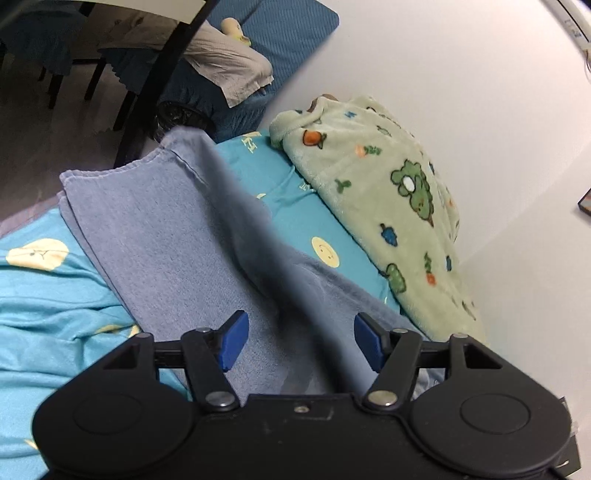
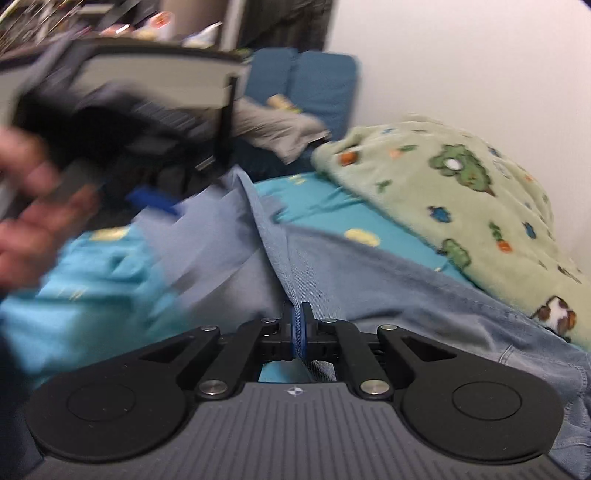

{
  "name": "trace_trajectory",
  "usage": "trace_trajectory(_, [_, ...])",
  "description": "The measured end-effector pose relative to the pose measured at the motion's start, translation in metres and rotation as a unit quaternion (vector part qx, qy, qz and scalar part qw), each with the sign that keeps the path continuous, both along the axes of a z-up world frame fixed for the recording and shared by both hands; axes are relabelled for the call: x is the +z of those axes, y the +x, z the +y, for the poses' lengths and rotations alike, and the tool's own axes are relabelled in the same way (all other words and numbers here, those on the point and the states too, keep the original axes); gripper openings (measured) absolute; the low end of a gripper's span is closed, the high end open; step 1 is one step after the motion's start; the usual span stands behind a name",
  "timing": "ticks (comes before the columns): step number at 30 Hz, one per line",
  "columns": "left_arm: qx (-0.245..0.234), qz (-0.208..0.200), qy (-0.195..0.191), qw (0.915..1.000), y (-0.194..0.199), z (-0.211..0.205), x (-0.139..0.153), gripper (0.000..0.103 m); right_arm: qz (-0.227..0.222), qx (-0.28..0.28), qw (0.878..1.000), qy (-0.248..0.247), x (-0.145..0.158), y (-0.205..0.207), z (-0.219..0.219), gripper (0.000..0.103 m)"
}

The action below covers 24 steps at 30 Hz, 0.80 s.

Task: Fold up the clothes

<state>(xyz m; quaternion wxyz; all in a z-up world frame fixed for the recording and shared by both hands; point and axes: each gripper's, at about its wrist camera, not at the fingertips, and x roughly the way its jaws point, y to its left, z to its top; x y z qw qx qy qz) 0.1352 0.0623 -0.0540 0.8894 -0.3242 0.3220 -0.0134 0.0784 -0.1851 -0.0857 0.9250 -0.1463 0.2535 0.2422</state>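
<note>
Light blue jeans [image 1: 162, 236] lie across a turquoise bedsheet [image 1: 44, 295]. In the left wrist view one leg lies flat and a raised fold of the denim runs up the middle, blurred. My left gripper [image 1: 299, 341] is open just above the denim, its blue pads [image 1: 232, 341] on either side of the fold. In the right wrist view my right gripper [image 2: 300, 325] is shut on a stitched edge of the jeans [image 2: 388, 295], holding it up. The left gripper [image 2: 147, 195] and the hand holding it show blurred at the left.
A green fleece blanket [image 1: 384, 206] with cartoon prints lies bunched on the bed against the white wall [image 1: 461, 74]. A blue sofa [image 1: 280, 33] with grey clothes [image 1: 229, 62] stands beyond the bed. A dark table leg [image 1: 155, 85] and chairs stand at the far left.
</note>
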Motion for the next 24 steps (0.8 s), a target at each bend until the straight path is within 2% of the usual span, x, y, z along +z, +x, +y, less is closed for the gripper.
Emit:
trace_trajectory(6, [0.019,0.001,0.001,0.9998,-0.011,0.009,0.008,0.06,0.116,0.022,0.992,-0.047,-0.028,-0.035,0.017,0.002])
trace_trajectory(8, [0.031,0.005,0.0,0.9995,-0.014,0.015,0.011,0.06,0.139,0.01,0.989,-0.045,-0.034,-0.032,0.018,0.002])
trace_trajectory(12, [0.08,0.038,-0.032,0.9955,-0.011,0.053,0.017,0.06,0.165,-0.01,0.986,0.002,-0.033,-0.018,0.005,0.002])
trace_trajectory(15, [0.117,0.067,-0.055,0.9893,0.0,0.082,0.019,0.061,0.197,-0.024,0.979,0.047,-0.035,-0.002,-0.008,0.002])
trace_trajectory(18, [0.148,0.107,-0.092,0.9789,0.019,0.111,0.002,0.059,0.2,-0.029,0.977,0.069,-0.032,0.004,-0.011,0.005])
trace_trajectory(24, [0.192,0.111,-0.114,0.9683,0.059,0.156,-0.031,0.054,0.224,-0.023,0.971,0.079,-0.039,0.014,-0.005,0.013])
